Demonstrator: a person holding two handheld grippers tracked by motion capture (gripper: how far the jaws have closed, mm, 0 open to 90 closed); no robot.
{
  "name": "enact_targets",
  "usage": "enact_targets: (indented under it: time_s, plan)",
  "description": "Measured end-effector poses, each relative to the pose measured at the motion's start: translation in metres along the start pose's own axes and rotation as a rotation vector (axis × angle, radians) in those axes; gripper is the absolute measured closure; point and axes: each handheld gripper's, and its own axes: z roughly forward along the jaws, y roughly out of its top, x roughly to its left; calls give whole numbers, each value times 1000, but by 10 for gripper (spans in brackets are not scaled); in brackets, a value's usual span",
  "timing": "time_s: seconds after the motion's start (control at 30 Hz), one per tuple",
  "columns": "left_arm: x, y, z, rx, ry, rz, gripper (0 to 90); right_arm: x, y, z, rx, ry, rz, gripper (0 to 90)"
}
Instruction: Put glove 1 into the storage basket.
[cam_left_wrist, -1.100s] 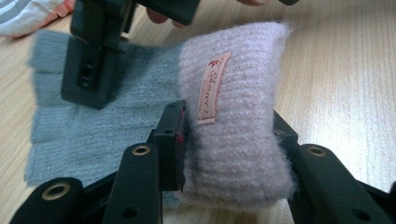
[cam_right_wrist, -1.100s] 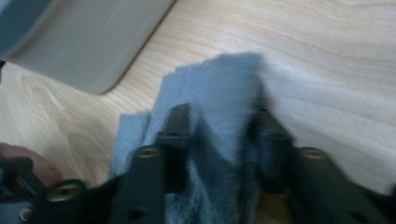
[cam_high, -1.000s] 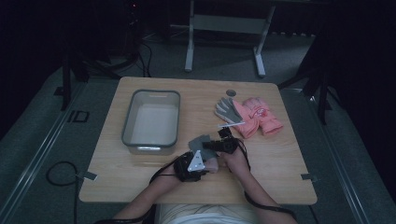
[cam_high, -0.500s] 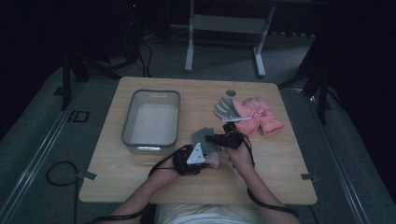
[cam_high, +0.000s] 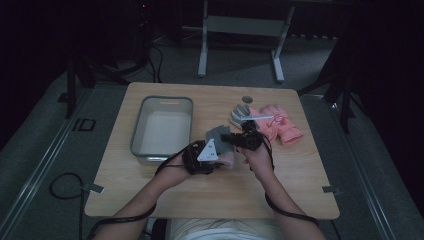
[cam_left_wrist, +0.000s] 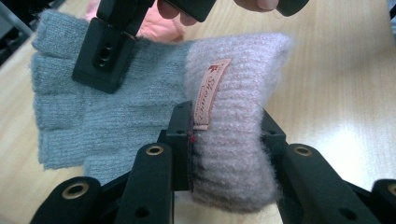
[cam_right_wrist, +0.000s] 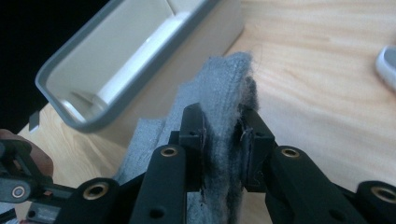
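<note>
Vs 1 s ago, both hands have moved up and fwd, lifting the glove (cam_high: 220, 136) off the table (cam_high: 300, 180) toward the tub (cam_high: 162, 127). Left hand-held gripper (cam_left_wrist: 227, 135) is clamped on the pink cuff; right hand-held gripper (cam_right_wrist: 223, 128) pinches the grey finger end, so the glove hangs stretched btwn the 2. Likely next: drop into tub. Other gloves (cam_high: 272, 122) wait farther right.

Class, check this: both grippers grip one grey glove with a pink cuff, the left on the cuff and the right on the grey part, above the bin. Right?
Not quite. The glove hangs over the table beside the bin, not above it, as the high view shows. The left gripper on the cuff and the right gripper on the grey part are correct.
</note>
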Motion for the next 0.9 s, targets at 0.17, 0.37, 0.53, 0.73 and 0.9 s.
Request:
enact_targets:
  time_s: [0.17,0.37,0.53,0.73,0.9]
  plan:
    - [13,7,-11,9,9,9,668,6,15,0,-23,0,-15,746]
    - [29,12,-25,28,23,29,668,15,36,3,-38,3,-39,746]
    - [39,13,-36,47,39,47,669,23,50,9,-47,7,-59,746]
    - [49,9,-50,60,61,52,669,34,65,18,-53,17,-76,746]
    - [58,2,-63,72,79,52,669,45,76,30,-52,30,-92,746]
